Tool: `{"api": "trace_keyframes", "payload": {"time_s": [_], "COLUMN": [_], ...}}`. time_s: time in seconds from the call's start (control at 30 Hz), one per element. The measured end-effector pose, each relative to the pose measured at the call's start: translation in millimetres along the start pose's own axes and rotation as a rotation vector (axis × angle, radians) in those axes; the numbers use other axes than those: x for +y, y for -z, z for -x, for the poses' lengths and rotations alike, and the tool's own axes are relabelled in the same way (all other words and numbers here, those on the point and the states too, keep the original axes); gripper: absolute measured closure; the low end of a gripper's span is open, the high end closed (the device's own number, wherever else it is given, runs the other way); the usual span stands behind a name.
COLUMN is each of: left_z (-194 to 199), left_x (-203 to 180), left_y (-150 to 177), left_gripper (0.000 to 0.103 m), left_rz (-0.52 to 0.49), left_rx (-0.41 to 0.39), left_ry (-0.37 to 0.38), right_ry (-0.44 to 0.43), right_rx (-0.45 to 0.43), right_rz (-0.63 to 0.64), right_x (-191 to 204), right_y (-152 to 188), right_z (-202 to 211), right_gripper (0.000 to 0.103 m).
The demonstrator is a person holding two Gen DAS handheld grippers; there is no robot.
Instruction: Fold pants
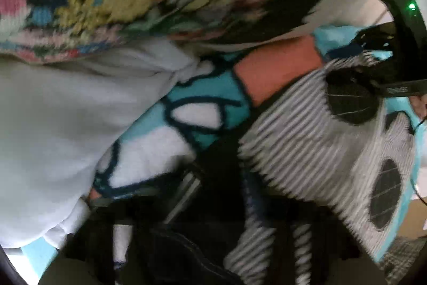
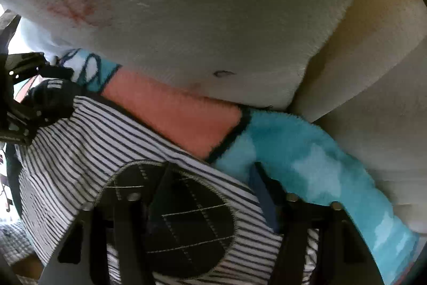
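No text can be read in either view. A black strap [image 1: 400, 90] at the right edge of the left wrist view bears small pale lettering, too blurred to make out. The clothes carry only patterns, no legible labels or numbers.
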State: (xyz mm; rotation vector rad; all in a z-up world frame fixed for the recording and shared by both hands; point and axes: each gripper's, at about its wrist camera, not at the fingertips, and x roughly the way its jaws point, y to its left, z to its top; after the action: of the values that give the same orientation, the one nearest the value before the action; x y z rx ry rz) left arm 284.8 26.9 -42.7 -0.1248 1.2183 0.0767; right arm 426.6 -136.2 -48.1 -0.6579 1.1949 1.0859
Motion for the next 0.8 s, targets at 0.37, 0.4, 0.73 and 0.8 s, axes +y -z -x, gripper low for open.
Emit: {"api": "trace_keyframes", "payload": {"time_s": [0.37, 0.4, 0.73, 0.8], "left_z": [65, 77, 147, 148], "left_x": [0, -4, -67, -82], "left_y": [18, 23, 104, 126], "left_gripper": [0.096, 0.096, 0.096, 0.096], "left_rz": [0.093, 0.099, 0.178, 0.203], "left_rx": [-0.122, -0.143, -0.255, -0.254], "left_ry": [0.011, 0.009, 0.037, 0.042], "right_ry": [-0.080, -0.083, -0.141, -0.149], "right_rx": [-0.076, -0.089, -0.197, -0.196], "right_rz": [-0.133, -0.140, -0.177, -0.191], "right_x": [26, 29, 80, 73], "right_y": [8, 12, 77, 107], "right_z": [27, 33, 96, 108], "right_gripper": [0.097, 0.097, 0.097, 0.098]}}
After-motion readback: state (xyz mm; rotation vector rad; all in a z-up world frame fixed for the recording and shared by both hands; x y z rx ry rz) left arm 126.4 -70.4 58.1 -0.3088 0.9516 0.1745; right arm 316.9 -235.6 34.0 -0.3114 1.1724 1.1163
